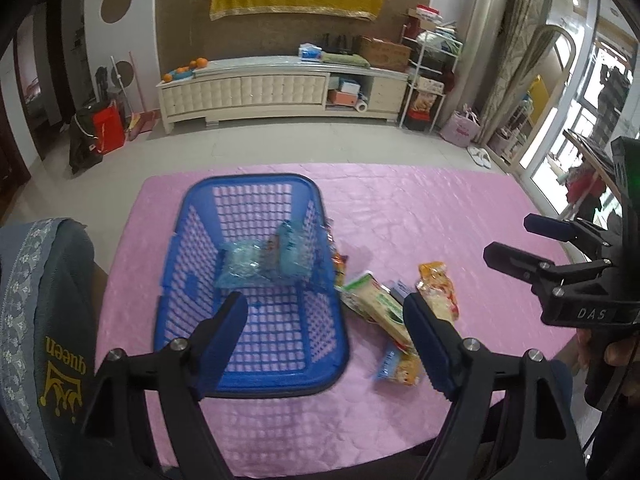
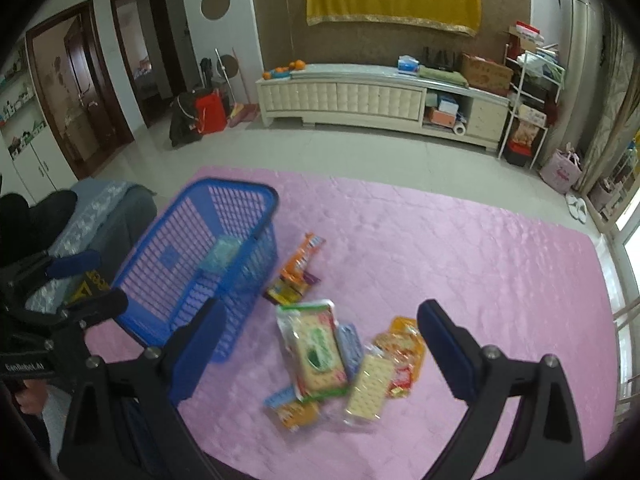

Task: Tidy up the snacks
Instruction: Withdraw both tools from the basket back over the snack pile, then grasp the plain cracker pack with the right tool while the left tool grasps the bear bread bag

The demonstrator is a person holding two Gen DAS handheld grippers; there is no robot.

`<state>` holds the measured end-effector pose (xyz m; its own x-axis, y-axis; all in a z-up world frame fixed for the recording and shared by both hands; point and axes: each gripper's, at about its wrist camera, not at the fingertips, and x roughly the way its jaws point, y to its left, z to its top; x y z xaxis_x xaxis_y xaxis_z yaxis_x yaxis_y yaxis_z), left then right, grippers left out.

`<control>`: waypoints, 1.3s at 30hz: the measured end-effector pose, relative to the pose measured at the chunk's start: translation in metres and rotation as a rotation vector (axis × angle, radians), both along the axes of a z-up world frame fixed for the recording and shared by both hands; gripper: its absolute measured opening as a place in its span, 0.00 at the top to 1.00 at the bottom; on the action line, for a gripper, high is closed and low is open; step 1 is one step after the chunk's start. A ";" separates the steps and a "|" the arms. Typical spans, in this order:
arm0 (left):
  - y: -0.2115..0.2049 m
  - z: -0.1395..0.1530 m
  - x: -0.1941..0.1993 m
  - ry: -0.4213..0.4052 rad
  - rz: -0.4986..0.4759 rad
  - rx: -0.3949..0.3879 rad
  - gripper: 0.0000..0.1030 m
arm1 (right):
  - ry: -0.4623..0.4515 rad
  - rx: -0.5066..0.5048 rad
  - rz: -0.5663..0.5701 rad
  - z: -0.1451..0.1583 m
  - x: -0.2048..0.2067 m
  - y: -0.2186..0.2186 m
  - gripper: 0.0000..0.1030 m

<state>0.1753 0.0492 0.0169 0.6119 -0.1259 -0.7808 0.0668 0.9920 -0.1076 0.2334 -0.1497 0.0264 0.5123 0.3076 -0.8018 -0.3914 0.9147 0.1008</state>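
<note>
Pink cloth [image 1: 400,208] covers the table, a blue basket [image 1: 256,388] on it holding a clear blue packet [image 1: 244,264]. Loose snacks [image 2: 320,352] lie just beside it. Left gripper [image 1: 326,320] and right gripper [image 2: 320,332] both hover spread, empty.

One blue basket [image 1: 256,280], at ten o'clock on the one pink cloth-covered table [image 2: 460,248]. Inside the basket: two pale blue wrapped packets [image 1: 244,264], side by side. Loose on the cloth, at about five o'clock of the basket: one heap of snack packets [image 2: 340,356], roughly seven or eight, overlapping too much for a firm count; among them one green-and-cream cracker pack [image 2: 318,350], one orange pouch [image 2: 402,350], one orange-and-purple packet [image 2: 300,268] nearest the basket.
</note>
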 end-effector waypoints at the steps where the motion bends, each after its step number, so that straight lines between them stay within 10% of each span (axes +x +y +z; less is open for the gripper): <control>1: -0.006 -0.003 -0.001 0.001 -0.008 0.001 0.24 | 0.001 -0.010 0.001 -0.003 -0.002 -0.004 0.05; 39: -0.104 -0.154 -0.021 0.233 -0.084 0.056 0.24 | 0.443 0.104 -0.053 -0.173 0.000 -0.074 0.05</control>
